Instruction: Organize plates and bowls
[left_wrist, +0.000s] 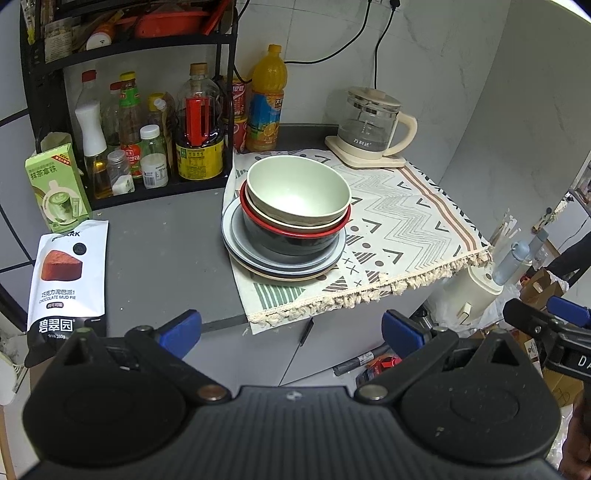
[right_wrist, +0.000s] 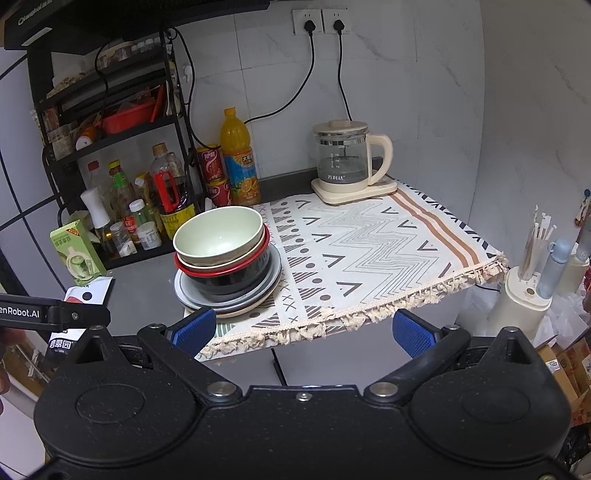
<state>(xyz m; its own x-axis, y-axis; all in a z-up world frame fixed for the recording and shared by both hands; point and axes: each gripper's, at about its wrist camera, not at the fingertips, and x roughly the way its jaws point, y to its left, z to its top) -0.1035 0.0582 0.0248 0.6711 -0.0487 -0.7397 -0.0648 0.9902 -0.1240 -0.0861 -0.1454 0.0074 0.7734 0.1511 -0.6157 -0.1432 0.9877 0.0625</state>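
Note:
A stack of dishes stands on the left part of a patterned cloth (left_wrist: 413, 221) (right_wrist: 369, 254). A pale green bowl (left_wrist: 297, 192) (right_wrist: 218, 236) is on top, nested in a beige bowl and a red-rimmed black bowl (left_wrist: 291, 238) (right_wrist: 229, 275). These rest on a grey plate (left_wrist: 236, 245) (right_wrist: 184, 291) with other plates beneath. My left gripper (left_wrist: 291, 330) is open and empty, in front of the counter edge. My right gripper (right_wrist: 304, 330) is open and empty, also short of the counter. The right gripper shows at the right edge of the left wrist view (left_wrist: 546, 325).
A glass kettle (left_wrist: 373, 125) (right_wrist: 349, 162) stands at the back of the cloth. A black rack of bottles (left_wrist: 147, 140) (right_wrist: 140, 206), an orange juice bottle (left_wrist: 267, 99) (right_wrist: 238, 158), a green carton (left_wrist: 57, 184) and a snack pouch (left_wrist: 68, 277) are on the left.

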